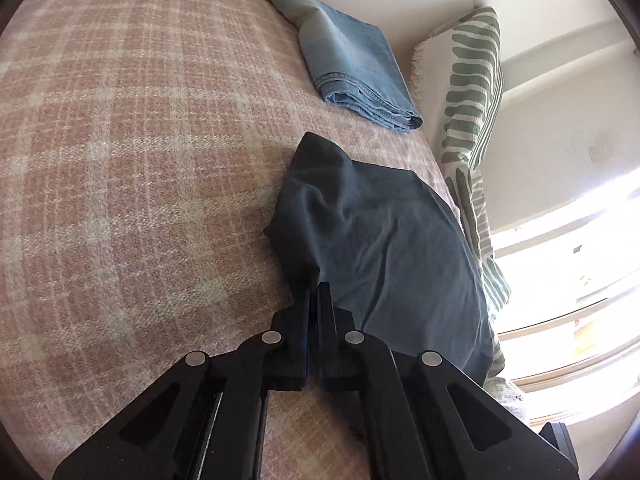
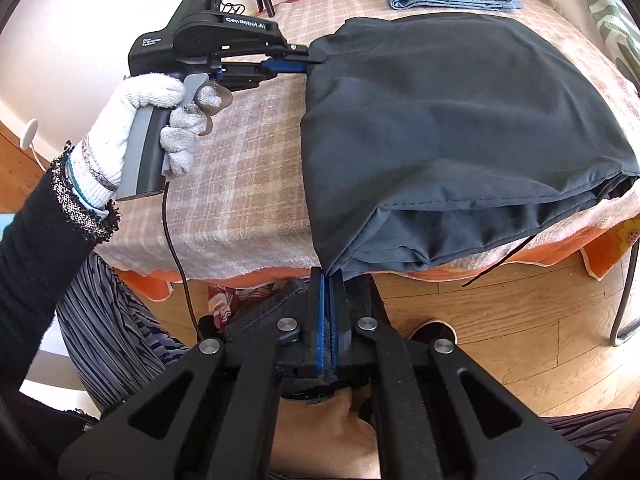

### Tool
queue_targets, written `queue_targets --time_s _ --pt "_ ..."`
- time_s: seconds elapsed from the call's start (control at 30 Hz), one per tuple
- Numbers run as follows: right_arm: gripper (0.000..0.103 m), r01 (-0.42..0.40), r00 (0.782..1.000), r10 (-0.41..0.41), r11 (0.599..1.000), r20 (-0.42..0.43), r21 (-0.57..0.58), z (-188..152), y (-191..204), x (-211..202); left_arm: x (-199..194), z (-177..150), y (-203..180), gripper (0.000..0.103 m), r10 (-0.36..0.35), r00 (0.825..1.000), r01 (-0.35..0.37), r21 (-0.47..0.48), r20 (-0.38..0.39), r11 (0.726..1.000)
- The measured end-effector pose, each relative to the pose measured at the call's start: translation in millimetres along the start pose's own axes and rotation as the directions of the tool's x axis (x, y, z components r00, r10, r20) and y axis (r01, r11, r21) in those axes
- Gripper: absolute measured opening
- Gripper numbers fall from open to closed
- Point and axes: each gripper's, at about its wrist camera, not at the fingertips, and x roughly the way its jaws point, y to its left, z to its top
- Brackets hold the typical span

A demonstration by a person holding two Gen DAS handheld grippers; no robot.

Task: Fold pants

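The dark pants (image 2: 460, 128), a smooth, thin, matte cloth with soft creases and a stitched hem, lie folded in a rounded slab on the worktop's nubbly pink-and-cream plaid blanket (image 1: 120, 152). The left gripper (image 1: 319, 288) has its black jaws clenched on the cloth's far left corner; the right gripper (image 2: 327, 276) pinches the near corner, at the worktop's front edge. Beyond, folded blue denim jeans (image 1: 352, 64) form a neat layered rectangle. A knitted white glove (image 2: 120, 128) wraps the left handle.
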Motion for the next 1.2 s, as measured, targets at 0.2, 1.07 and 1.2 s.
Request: queue_targets --time_s 0.2,1.07,1.2 --pt "0.002 0.001 1.0 -0.001 1.0 0.016 -0.003 -2 3 -5 -8 17 -11 0.001 -0.019 0.995 0.019 0.007 0.095 1.0" --pt "0.002 -0.021 1.0 0.021 1.0 -0.004 0.019 -5 -6 -2 -4 7 -3 0.001 -0.064 0.988 0.074 -0.068 0.141 0.995" --pt "0.002 -0.04 0.998 0.041 0.998 -0.039 0.042 -8 -5 7 -8 6 0 0.002 0.005 0.992 0.001 -0.045 0.128 0.999"
